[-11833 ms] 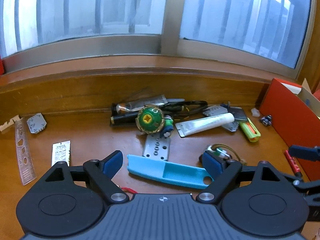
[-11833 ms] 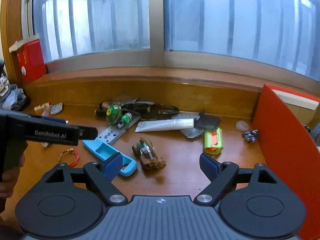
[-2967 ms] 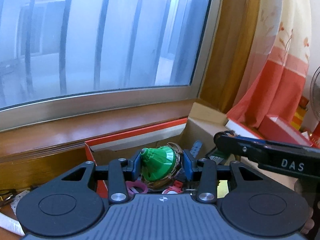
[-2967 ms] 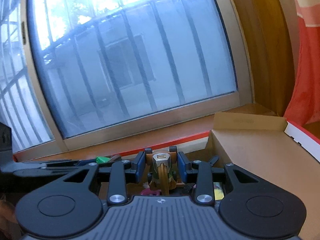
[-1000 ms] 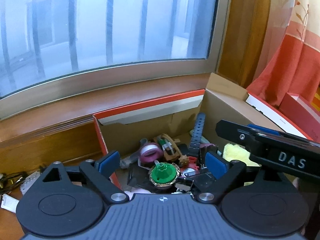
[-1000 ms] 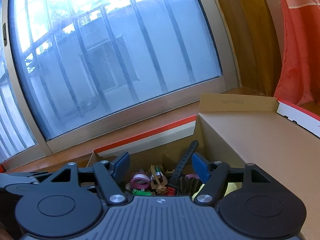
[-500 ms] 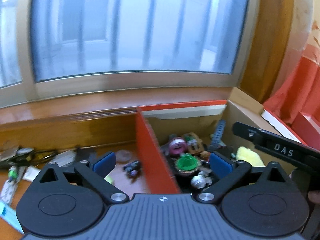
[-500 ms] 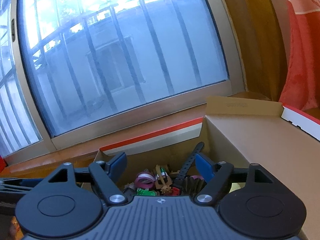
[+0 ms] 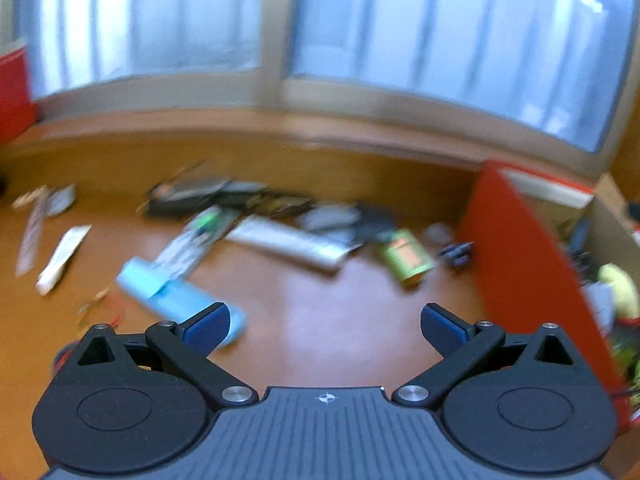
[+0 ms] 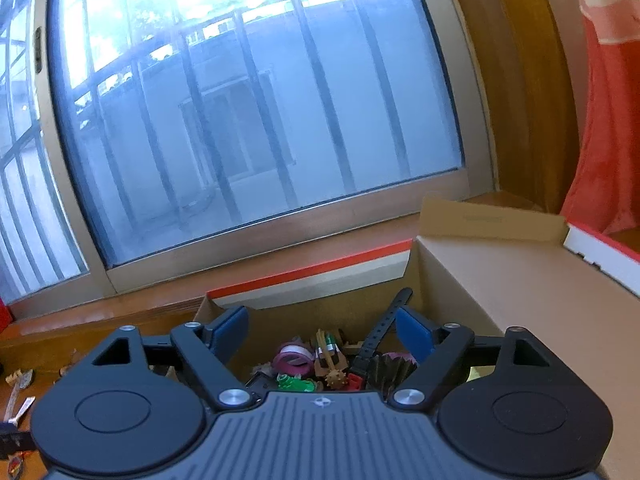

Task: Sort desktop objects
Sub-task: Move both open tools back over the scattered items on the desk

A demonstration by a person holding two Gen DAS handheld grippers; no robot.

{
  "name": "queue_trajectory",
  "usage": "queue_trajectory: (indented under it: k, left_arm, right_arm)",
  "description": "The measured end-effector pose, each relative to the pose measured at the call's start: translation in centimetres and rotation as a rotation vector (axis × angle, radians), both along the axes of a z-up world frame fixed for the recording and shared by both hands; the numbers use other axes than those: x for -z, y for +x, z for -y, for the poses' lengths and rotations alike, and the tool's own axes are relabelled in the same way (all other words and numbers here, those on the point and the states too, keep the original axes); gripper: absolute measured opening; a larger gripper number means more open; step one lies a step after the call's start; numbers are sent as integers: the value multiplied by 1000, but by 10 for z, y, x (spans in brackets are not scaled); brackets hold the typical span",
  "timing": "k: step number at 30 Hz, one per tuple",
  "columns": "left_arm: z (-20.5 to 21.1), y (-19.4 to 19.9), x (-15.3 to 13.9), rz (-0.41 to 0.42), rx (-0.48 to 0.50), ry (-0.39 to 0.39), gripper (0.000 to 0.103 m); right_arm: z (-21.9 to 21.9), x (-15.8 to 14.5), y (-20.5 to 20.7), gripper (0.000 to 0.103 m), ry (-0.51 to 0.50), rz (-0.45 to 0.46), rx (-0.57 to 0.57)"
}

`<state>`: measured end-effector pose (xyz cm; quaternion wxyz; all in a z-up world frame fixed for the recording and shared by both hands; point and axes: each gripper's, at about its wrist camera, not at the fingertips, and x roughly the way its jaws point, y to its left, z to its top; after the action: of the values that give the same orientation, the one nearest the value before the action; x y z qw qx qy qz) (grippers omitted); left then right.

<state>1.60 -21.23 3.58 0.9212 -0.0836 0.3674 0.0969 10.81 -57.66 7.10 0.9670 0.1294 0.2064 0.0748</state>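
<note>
The table (image 9: 328, 320) is filling the blurred left wrist view, scattered objects lying across its upper half. The red box (image 9: 516, 264) is standing at right. The blue tray (image 9: 160, 292) is lying left of centre. The left hand-held gripper (image 9: 325, 322) is gaping, empty. The right hand-held gripper (image 10: 322, 330), jaws just widening and empty, is hovering over the box's contents (image 10: 304, 360).

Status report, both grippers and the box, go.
Left gripper open, empty, over bare desk. Right gripper open, jaws just widening, empty, above box. Blue tray nearest left. Nothing blocking.
</note>
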Motion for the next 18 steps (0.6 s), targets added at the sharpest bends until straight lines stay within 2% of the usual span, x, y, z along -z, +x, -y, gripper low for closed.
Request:
queue_trajectory:
  k: [6, 13, 18]
  left_arm:
    - [-55, -32, 13, -45, -66, -25, 103]
    - [-111, -62, 18, -77, -43, 59, 103]
    - [-146, -71, 25, -91, 3, 69, 103]
  right_arm:
    - [-31, -35, -40, 93, 4, 72, -21]
    - [-127, -52, -94, 98, -40, 121, -142]
    - [-206, -29, -121, 99, -79, 20, -287]
